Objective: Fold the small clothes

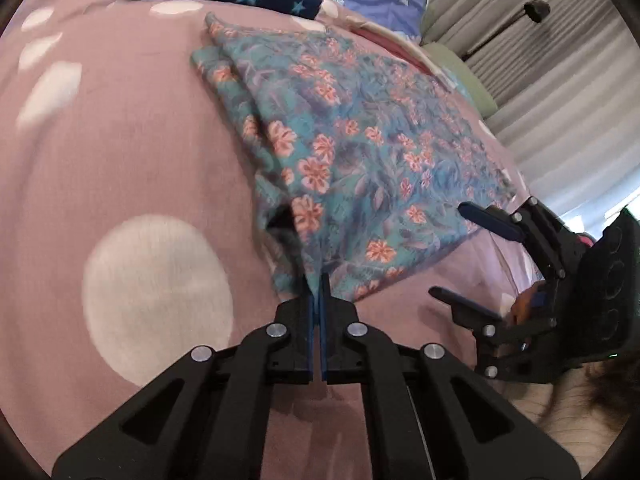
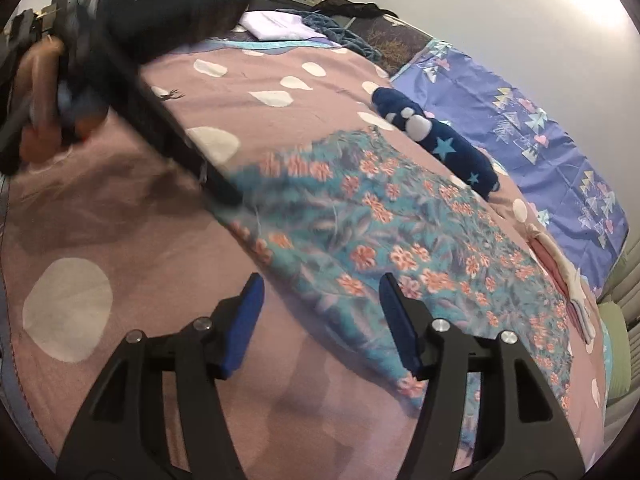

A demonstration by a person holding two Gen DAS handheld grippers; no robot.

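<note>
The left tool [image 1: 319, 280] has its blue pads pressed together on the near corner of the floral garment [image 1: 352, 152], pinching a fold of the teal cloth with its pink flowers right at the fingertips. From that pinch the cloth rises slightly, and a dark gap shows under the lifted edge just left of the tool. The right tool [image 2: 320, 320] stands with its jaws well apart and nothing gripped; the near edge of the floral garment [image 2: 400, 240] lies between and beyond its blue pads [image 2: 248, 320], and whether a pad touches the cloth cannot be told. In the left wrist view the right tool [image 1: 460, 252] sits at the right, its upper finger at the garment's right edge, with part of a hand behind it. The garment lies spread over a pink bed cover [image 1: 140, 140] printed with large white dots, its far end bunched into layered folds. Beyond it, at the far side of the bed, rests a navy fleece item [image 2: 440, 140] with stars and white spots, and past that a lilac sheet [image 2: 540, 140] with small triangle prints. Pale curtains [image 1: 560, 80] hang at the far right.
</note>
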